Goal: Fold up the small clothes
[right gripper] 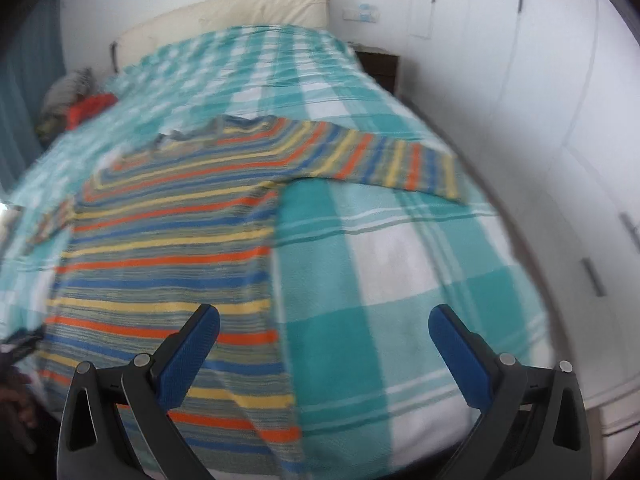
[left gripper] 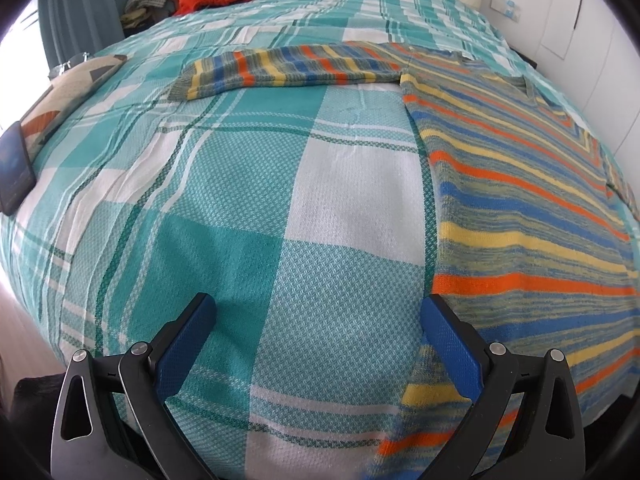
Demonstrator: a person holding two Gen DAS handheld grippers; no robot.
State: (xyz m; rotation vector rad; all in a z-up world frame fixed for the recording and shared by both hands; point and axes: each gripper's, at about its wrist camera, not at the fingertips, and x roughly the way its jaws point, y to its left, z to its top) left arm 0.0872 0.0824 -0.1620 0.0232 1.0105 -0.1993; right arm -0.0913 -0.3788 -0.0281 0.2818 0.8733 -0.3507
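Soft daylight fills both views, coming from a window at the far left edge of the left wrist view, where the glare burns out to pure white beside the teal curtain (left gripper: 76,12). The teal-and-white checked woven bedspread (left gripper: 248,208) is sharp there, its weave crisp, with only a faint shadow under the blue-padded left tongs (left gripper: 318,312). The right wrist view is smeared throughout: the striped orange, yellow and blue knitted sweater (right gripper: 168,240) and the white wardrobe doors (right gripper: 560,120) look streaked. Both views bulge strongly, with black vignetted corners.
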